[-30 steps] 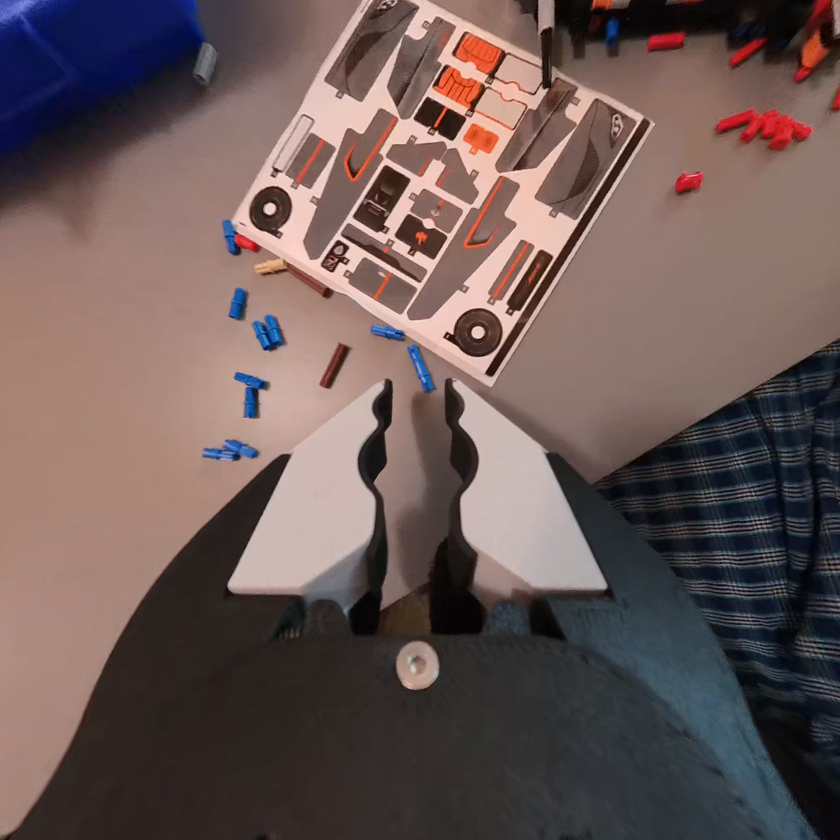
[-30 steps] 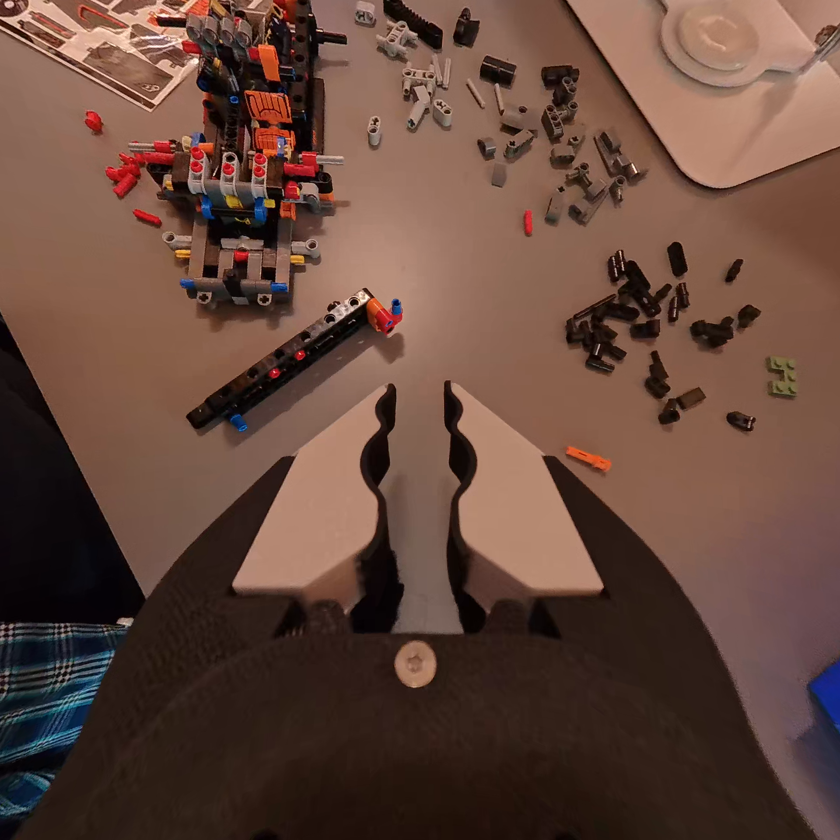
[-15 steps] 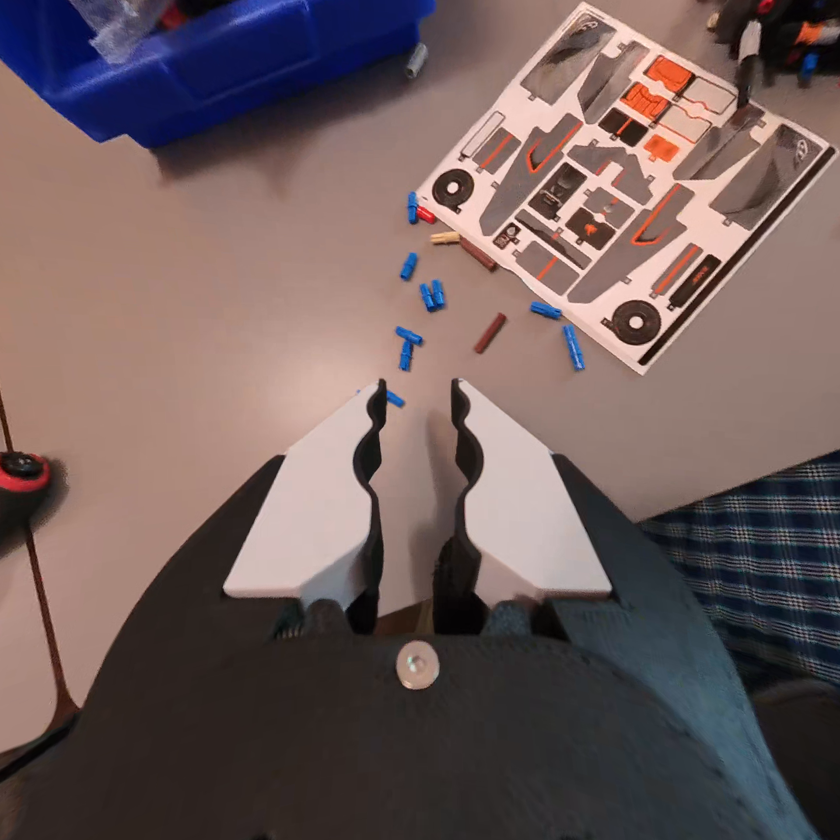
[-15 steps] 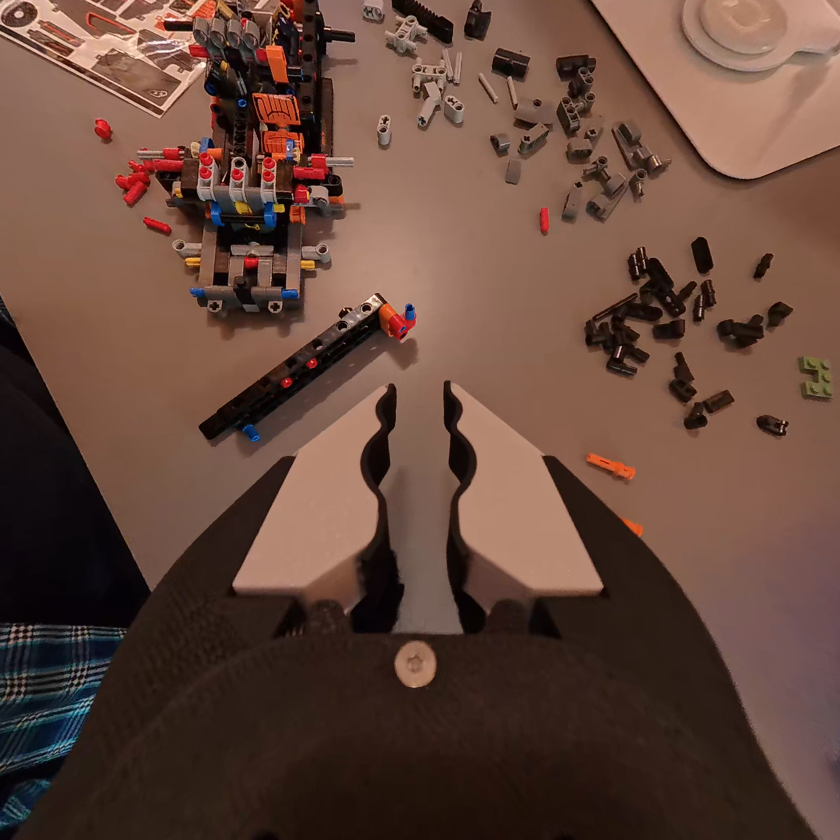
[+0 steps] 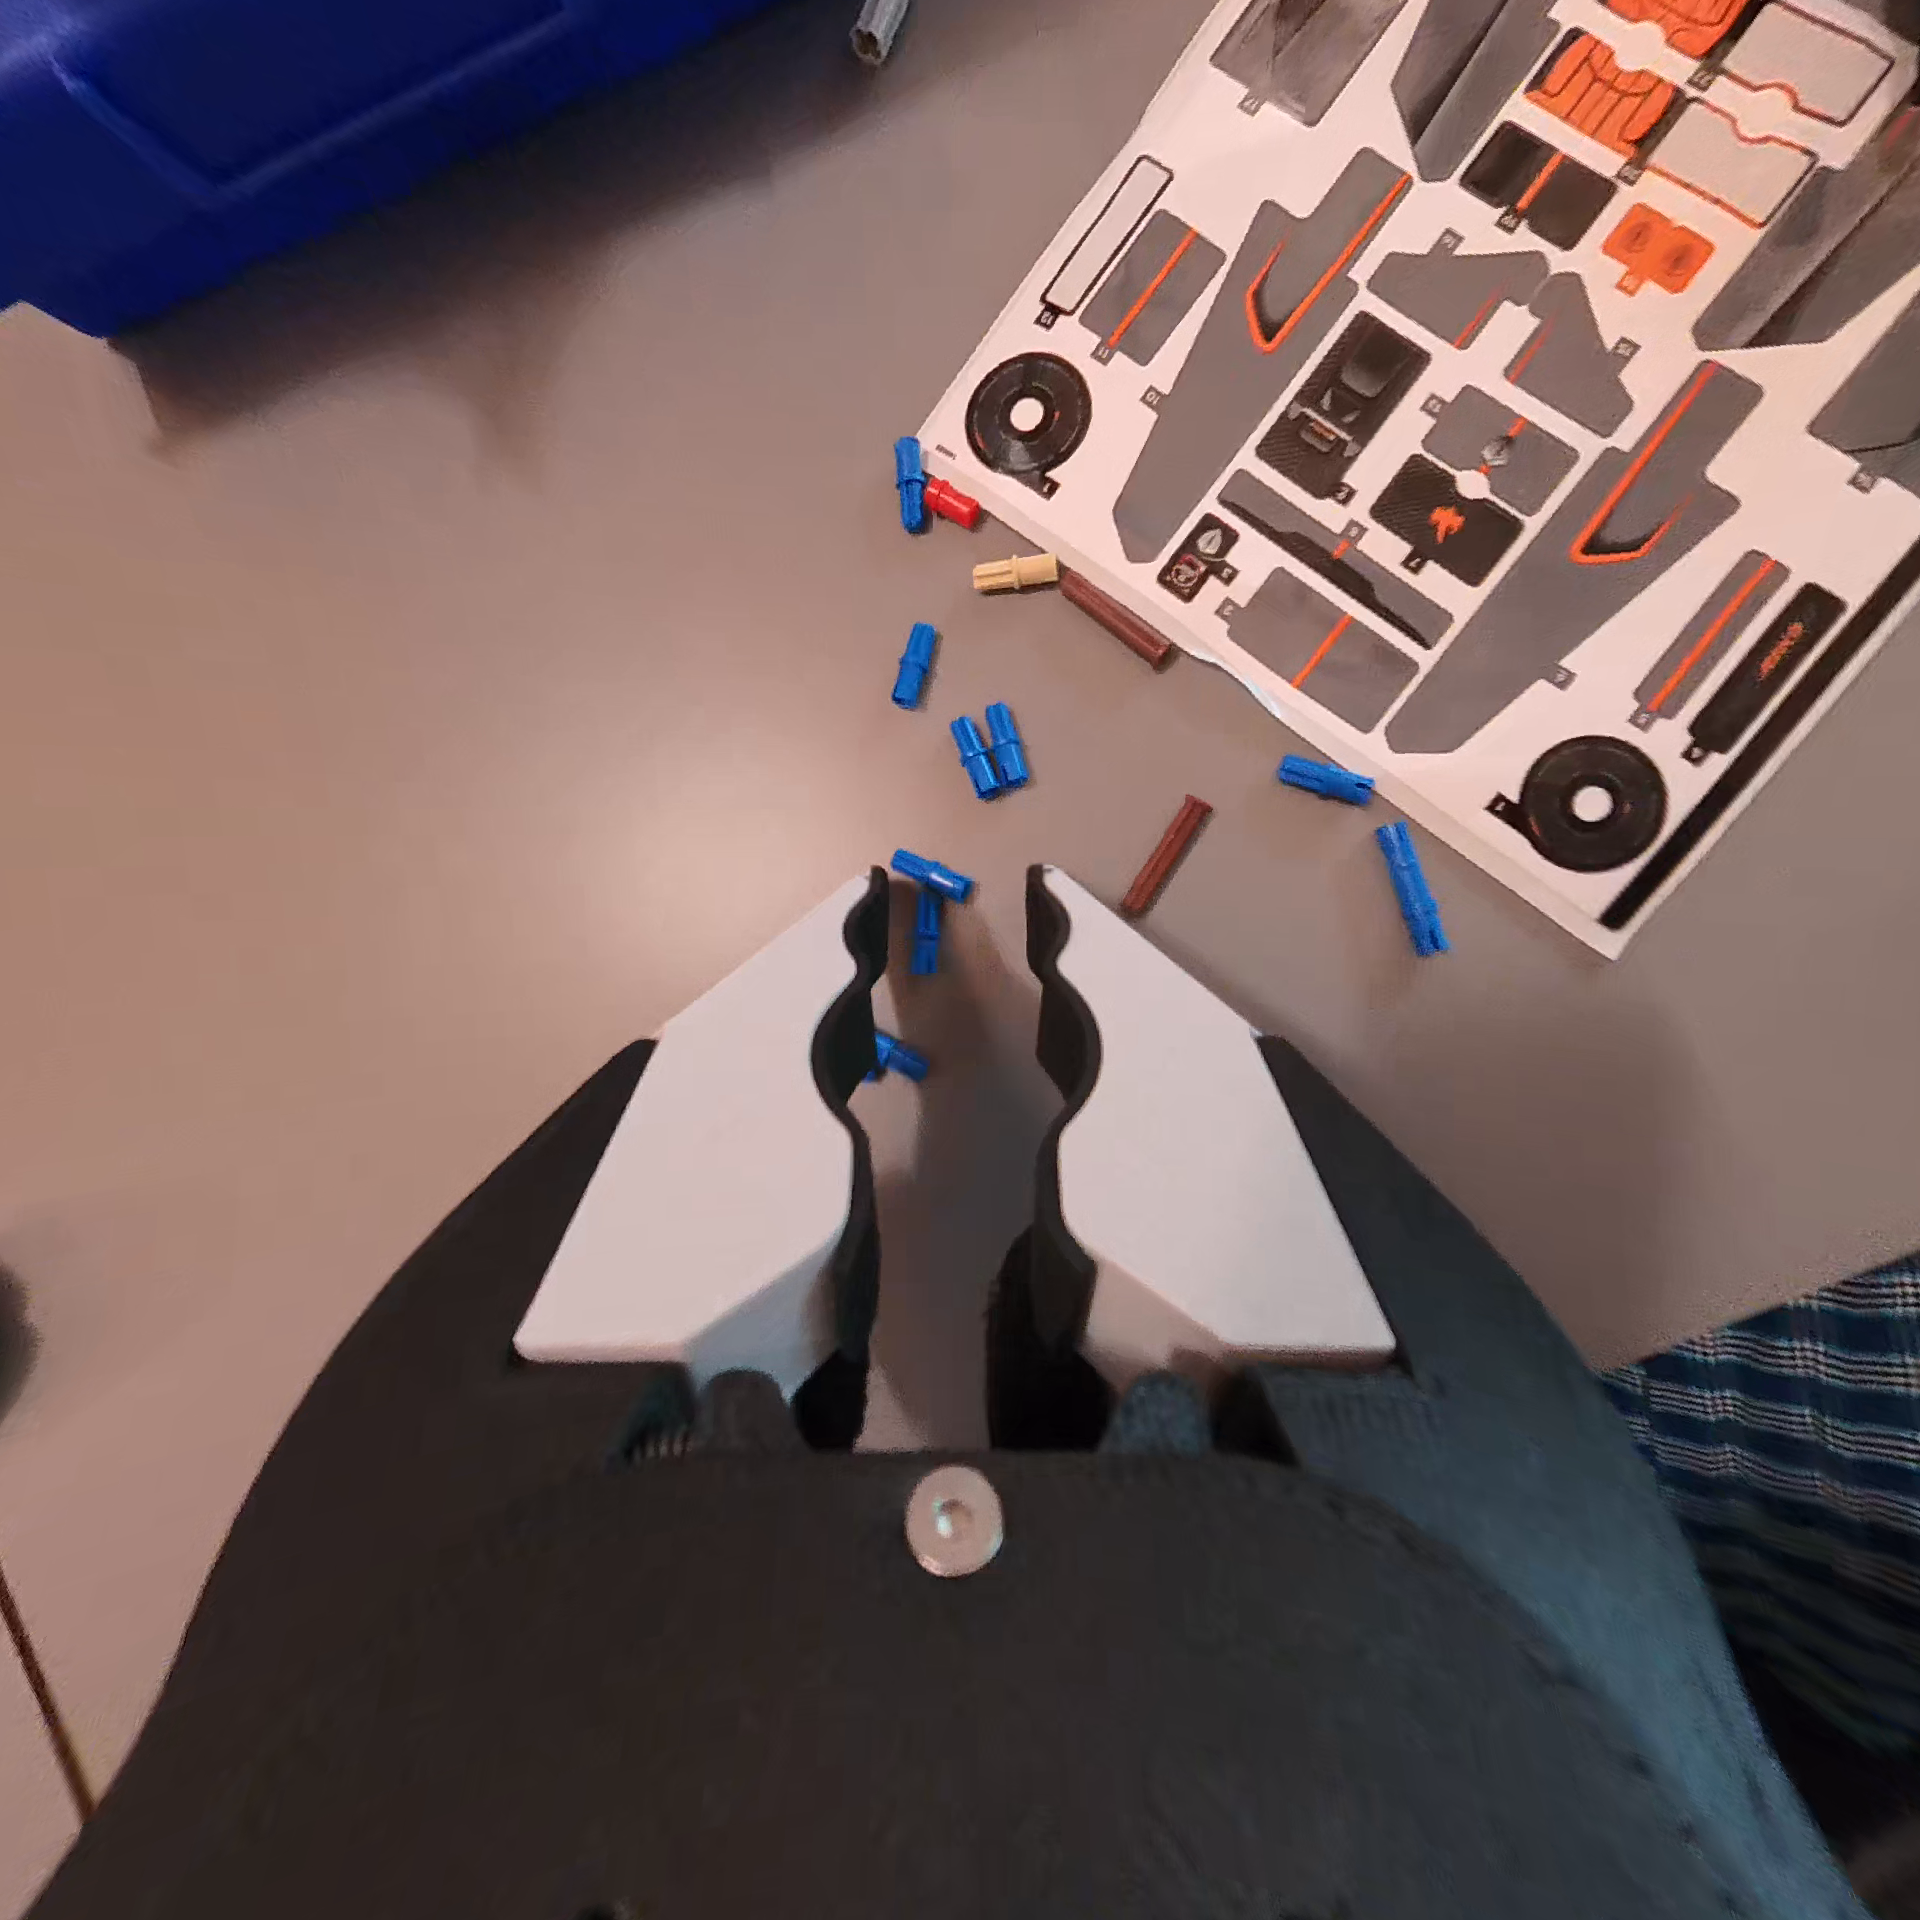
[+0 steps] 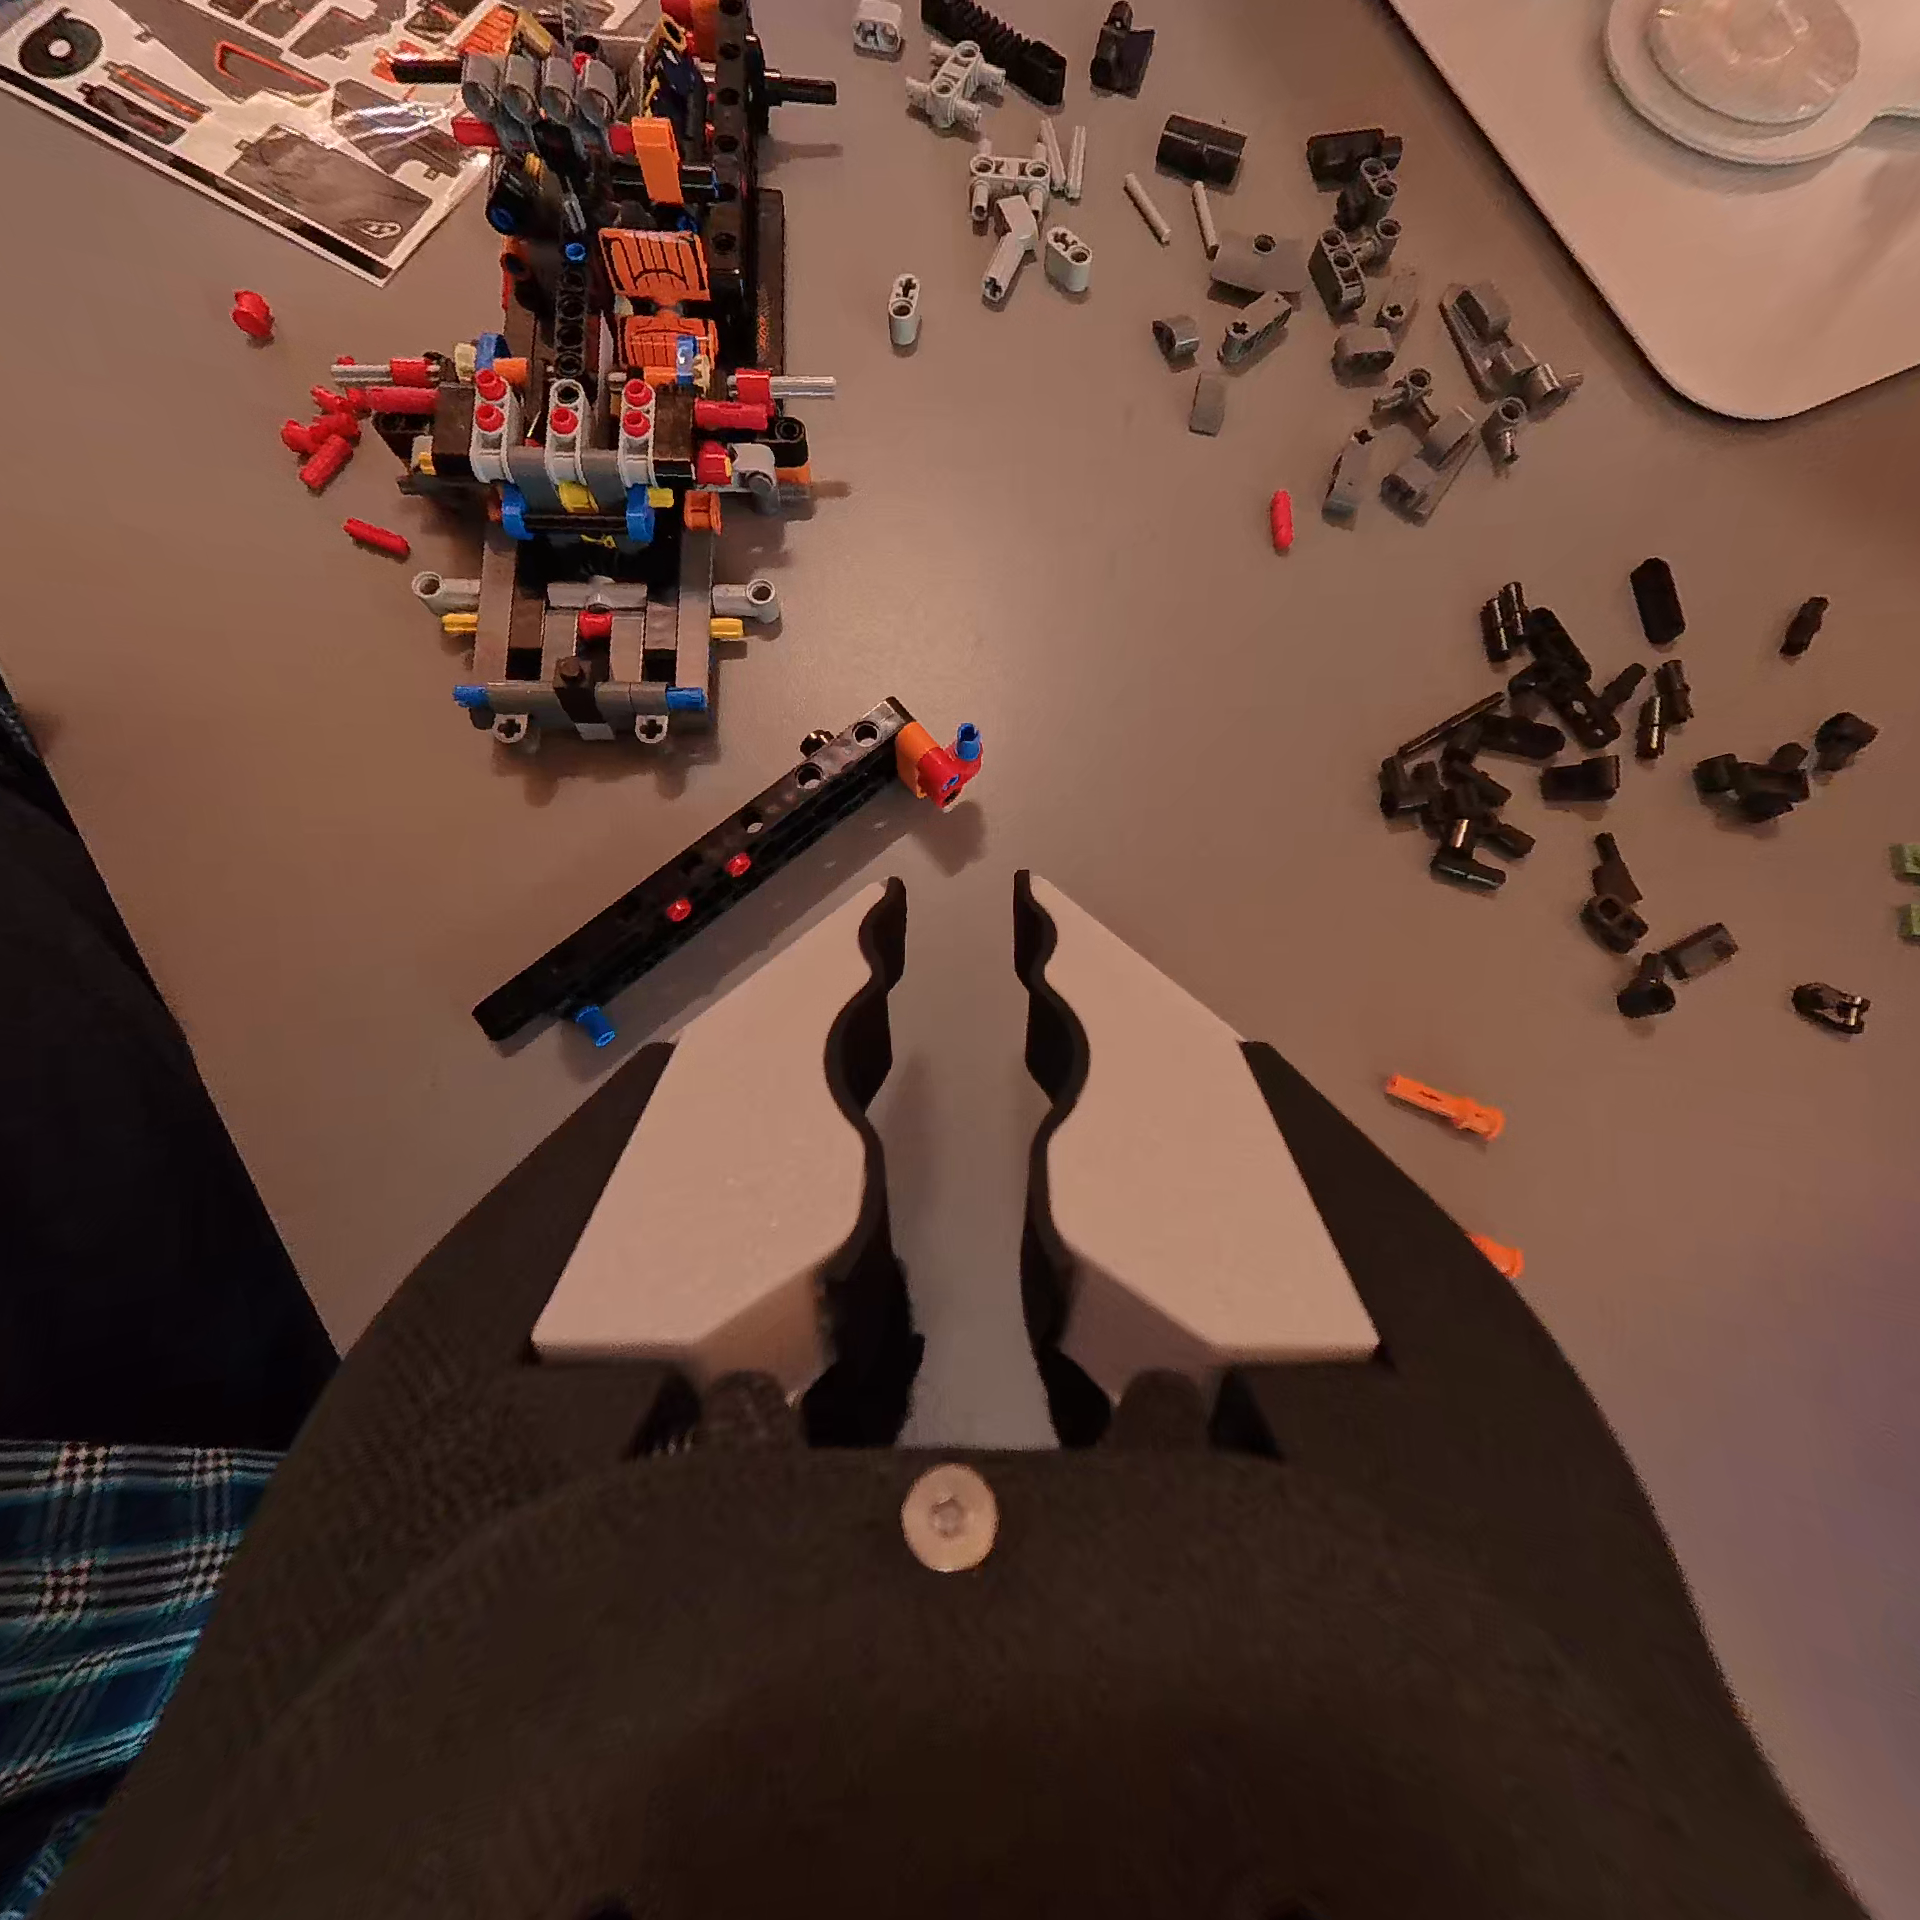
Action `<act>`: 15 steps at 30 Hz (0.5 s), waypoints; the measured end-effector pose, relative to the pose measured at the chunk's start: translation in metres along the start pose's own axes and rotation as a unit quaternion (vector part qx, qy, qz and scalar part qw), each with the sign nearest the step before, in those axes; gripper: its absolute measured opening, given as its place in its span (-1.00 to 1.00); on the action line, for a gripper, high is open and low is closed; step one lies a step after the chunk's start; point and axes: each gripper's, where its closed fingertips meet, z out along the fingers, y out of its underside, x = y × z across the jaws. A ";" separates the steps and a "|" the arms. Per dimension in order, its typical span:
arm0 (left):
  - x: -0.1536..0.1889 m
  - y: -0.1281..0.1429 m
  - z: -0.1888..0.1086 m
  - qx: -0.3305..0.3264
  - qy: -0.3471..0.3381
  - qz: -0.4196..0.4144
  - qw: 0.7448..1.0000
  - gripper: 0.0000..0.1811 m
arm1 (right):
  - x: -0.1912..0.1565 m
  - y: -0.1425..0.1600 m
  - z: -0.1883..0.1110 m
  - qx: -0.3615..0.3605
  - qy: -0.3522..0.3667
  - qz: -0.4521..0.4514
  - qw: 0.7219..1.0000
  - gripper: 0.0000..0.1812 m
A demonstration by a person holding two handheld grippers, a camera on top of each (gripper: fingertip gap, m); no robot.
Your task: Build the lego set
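My left gripper (image 5: 956,883) is open and empty, low over a scatter of small blue pins. Two blue pins (image 5: 928,899) lie between its fingertips and another pin (image 5: 896,1058) shows beside the left finger. More blue pins (image 5: 989,750) and brown axles (image 5: 1166,854) lie just ahead. My right gripper (image 6: 958,883) is open and empty above bare table. A long black beam (image 6: 707,873) with red pins and an orange and red end piece (image 6: 938,761) lies just left ahead of it. The partly built car chassis (image 6: 603,416) stands farther ahead to the left.
A sticker sheet (image 5: 1455,395) lies ahead right of the left gripper, and a blue bin (image 5: 260,135) stands at the top left. Around the right gripper are piles of grey parts (image 6: 1351,301), black parts (image 6: 1558,748), red pins (image 6: 322,436), an orange pin (image 6: 1444,1104) and a white tray (image 6: 1662,239). Tip to tip, the grippers are about 50 cm apart.
My left gripper has moved forward and down over the blue pins, which now lie between its fingers. The right gripper has drifted slightly; the beam looks nearer.
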 end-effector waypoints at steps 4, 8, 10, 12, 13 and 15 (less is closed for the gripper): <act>0.003 -0.003 0.003 0.007 0.012 -0.015 1.000 -0.81 | 0.000 0.001 0.003 0.001 -0.004 0.004 1.000 -0.80; 0.001 -0.004 0.005 0.005 0.003 -0.007 1.000 -0.94 | 0.002 0.001 0.005 0.002 -0.006 0.006 1.000 -0.80; 0.001 -0.004 0.005 0.004 0.004 -0.007 1.000 -0.95 | 0.003 0.001 0.006 0.003 -0.008 0.008 1.000 -0.80; 0.001 -0.004 0.005 0.006 0.002 -0.001 1.000 -0.95 | 0.004 0.001 0.007 0.002 -0.008 0.007 1.000 -0.80; 0.001 -0.005 0.005 0.007 0.000 0.000 1.000 -0.95 | 0.005 0.001 0.008 0.001 -0.008 0.008 1.000 -0.80; 0.001 -0.006 0.006 0.010 -0.001 0.002 1.000 -0.96 | 0.007 0.000 0.007 0.005 -0.007 0.009 1.000 -0.80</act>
